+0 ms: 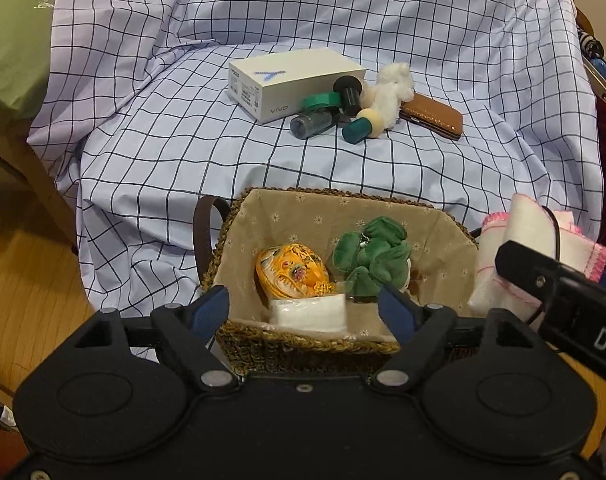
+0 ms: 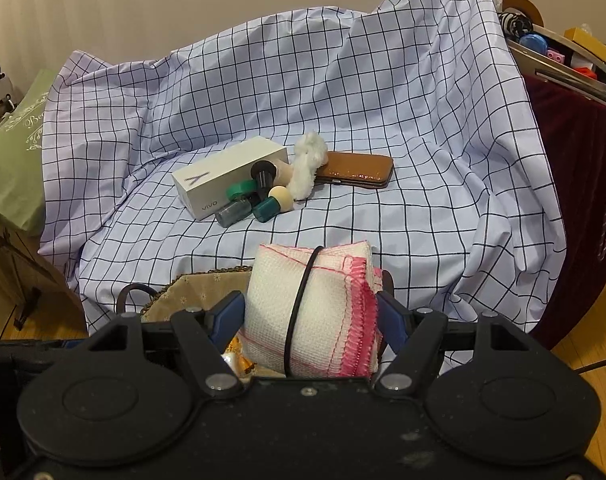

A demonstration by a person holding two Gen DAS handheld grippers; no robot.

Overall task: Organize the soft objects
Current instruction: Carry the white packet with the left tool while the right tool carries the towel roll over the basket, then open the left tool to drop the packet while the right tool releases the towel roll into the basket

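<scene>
Right claw (image 2: 311, 316) clamped on banded folded cloth (image 2: 311, 312), above basket (image 1: 239, 344) right edge. Left claw (image 1: 303, 312) apart, empty, over basket holding tissue pack (image 1: 309, 311). Advice: centre cloth over lining, lower, then release.

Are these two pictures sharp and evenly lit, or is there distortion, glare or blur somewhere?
Left wrist view: soft even light, strong fisheye bending of the checked cloth, basket sharp. Right wrist view: same bending, folded towel sharp, slight glare on the brown case; dark rounded corners in both.
</scene>
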